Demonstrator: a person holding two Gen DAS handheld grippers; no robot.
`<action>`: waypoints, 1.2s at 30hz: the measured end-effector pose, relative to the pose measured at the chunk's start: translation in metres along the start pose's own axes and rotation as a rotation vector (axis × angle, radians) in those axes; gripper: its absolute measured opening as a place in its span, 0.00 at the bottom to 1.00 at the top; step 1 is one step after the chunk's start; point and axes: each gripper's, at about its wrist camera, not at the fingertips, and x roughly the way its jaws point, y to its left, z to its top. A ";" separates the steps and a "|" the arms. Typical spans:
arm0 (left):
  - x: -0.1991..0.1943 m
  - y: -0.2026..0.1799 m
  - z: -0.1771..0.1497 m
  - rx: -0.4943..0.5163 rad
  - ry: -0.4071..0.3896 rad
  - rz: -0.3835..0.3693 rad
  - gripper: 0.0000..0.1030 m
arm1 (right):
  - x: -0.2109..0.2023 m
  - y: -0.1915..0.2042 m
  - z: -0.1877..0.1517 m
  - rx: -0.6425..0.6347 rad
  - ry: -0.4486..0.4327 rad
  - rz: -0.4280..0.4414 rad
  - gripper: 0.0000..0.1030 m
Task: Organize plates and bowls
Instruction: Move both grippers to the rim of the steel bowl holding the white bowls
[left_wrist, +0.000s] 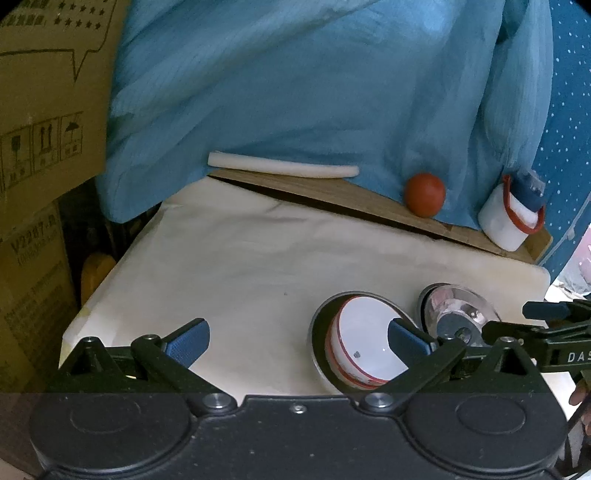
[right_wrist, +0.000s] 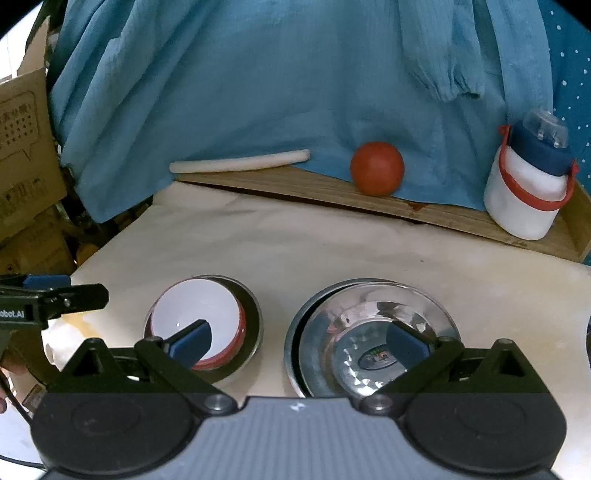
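A white bowl with a red rim (right_wrist: 197, 319) sits inside a dark round plate (right_wrist: 251, 332) on the cream table cover; it also shows in the left wrist view (left_wrist: 365, 339) in its plate (left_wrist: 319, 332). To its right a shiny steel bowl (right_wrist: 373, 332) sits in a grey plate (right_wrist: 293, 343); it also shows in the left wrist view (left_wrist: 458, 310). My left gripper (left_wrist: 297, 343) is open and empty, just left of the white bowl. My right gripper (right_wrist: 299, 343) is open and empty, above the gap between the two bowls.
At the table's back lie a wooden board (right_wrist: 314, 184), a white stick (right_wrist: 240, 162), a red ball (right_wrist: 376, 168) and a white bottle with a blue cap (right_wrist: 524, 192). Blue cloth (right_wrist: 295, 74) hangs behind. Cardboard boxes (left_wrist: 40, 129) stand left.
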 end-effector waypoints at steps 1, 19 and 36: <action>0.001 0.000 0.000 -0.002 0.003 -0.001 0.99 | 0.001 -0.001 0.001 -0.003 0.001 -0.002 1.00; 0.020 0.005 0.003 0.008 0.093 0.085 0.99 | 0.025 -0.005 0.006 -0.056 0.063 -0.039 1.00; 0.055 0.012 0.002 0.019 0.226 0.129 0.99 | 0.058 -0.001 0.008 -0.147 0.156 -0.042 1.00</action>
